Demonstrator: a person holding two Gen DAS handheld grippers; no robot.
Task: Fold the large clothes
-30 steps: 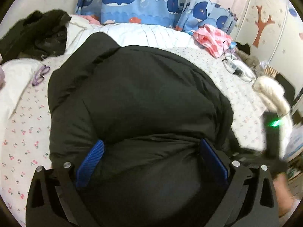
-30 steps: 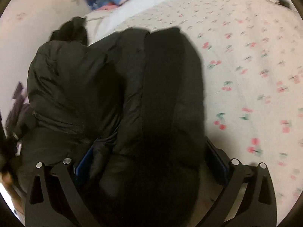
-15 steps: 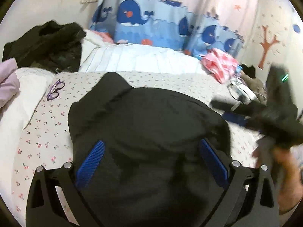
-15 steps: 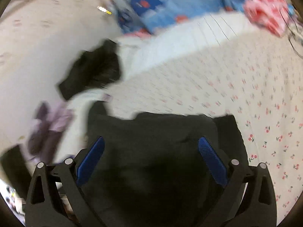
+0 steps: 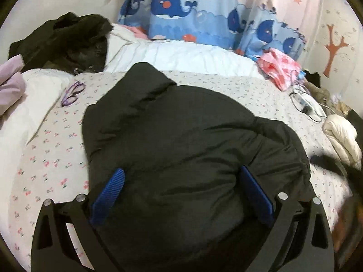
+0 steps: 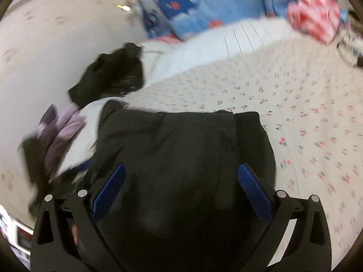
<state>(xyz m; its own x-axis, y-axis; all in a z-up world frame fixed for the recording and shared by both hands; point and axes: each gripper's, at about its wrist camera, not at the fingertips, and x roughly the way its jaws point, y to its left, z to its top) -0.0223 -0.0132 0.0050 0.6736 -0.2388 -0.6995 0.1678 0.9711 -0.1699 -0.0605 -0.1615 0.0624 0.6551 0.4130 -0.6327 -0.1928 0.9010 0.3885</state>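
**Jacket bundled on bed, both claws wide**

Black jacket sits mid-bed on the cherry-print sheet, folded into a puffy block. Left gripper and right gripper both have jaws spread over it, clamping nothing; looks like a check or a press-down. Free sheet to its right and far side. Glasses and dark clothes pile crowd the left.

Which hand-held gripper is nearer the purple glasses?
Left. The glasses lie ahead-left of the left hand-held gripper past the jacket; the right one shows none.
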